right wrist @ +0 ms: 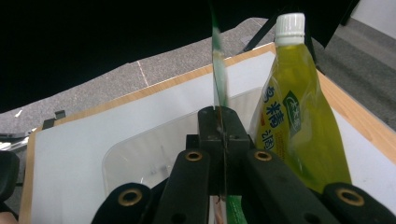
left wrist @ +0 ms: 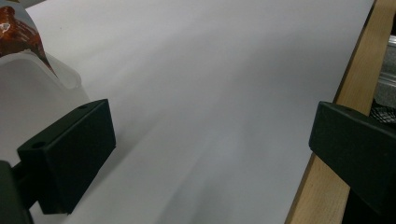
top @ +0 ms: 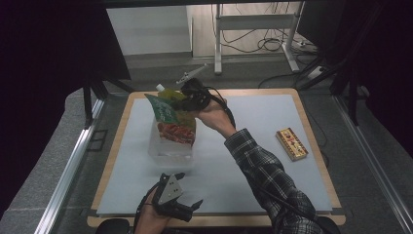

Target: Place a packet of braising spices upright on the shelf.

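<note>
**Pouch going into the tub: what could go wrong**

While the right gripper [right wrist: 219, 140] has its jaws clenched on the thin top edge of the green-and-red pouch [top: 171, 119], that pouch hangs over the clear plastic tub [top: 170, 151] near the middle of the table [top: 253, 161]. With so thin a pinch, I'd guess it could slip or swing and catch the tub's rim. It might also knock the yellow-green spouted pouch [right wrist: 299, 126] standing just beside it. The left gripper [top: 187, 192] sits released at the near edge, grasping nothing.

Count: two pouches, one tub, and one patterned flat box [top: 291, 144] toward the right edge.
</note>
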Demonstrator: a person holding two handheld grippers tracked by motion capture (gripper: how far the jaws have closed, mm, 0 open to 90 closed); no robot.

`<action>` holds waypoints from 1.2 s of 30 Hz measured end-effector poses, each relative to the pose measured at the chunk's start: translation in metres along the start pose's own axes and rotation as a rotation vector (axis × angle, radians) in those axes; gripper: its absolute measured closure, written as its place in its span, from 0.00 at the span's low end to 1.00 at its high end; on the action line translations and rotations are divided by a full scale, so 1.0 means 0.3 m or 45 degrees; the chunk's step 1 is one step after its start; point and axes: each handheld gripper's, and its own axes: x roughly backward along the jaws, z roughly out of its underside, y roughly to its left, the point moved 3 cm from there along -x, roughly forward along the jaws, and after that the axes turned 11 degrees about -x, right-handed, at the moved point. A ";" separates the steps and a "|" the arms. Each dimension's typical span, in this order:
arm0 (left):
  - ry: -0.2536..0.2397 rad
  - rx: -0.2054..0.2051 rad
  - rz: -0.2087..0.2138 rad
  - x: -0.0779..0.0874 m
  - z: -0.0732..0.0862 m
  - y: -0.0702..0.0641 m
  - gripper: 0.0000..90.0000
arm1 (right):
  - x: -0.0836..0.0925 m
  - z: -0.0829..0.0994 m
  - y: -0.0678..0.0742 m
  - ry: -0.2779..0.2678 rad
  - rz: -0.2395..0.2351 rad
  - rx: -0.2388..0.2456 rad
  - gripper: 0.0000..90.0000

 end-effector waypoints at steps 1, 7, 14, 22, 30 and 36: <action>0.000 0.001 0.000 0.000 0.000 0.000 0.00 | -0.002 0.004 -0.006 -0.004 -0.012 -0.011 0.99; 0.009 -0.001 -0.001 -0.003 0.002 0.001 0.00 | 0.013 0.003 -0.027 -0.023 -0.013 -0.054 0.99; 0.007 0.001 -0.002 -0.001 0.002 0.002 0.00 | 0.010 -0.003 -0.027 -0.056 0.005 -0.035 0.89; 0.010 0.000 -0.001 -0.002 0.003 0.001 0.00 | 0.038 -0.002 -0.044 -0.066 0.079 0.001 0.67; 0.012 -0.002 0.001 -0.006 0.003 -0.001 0.00 | 0.076 0.016 -0.055 -0.064 0.107 0.013 0.52; 0.013 0.000 -0.002 -0.006 0.003 -0.002 0.00 | 0.100 0.044 -0.067 -0.068 0.107 -0.015 0.46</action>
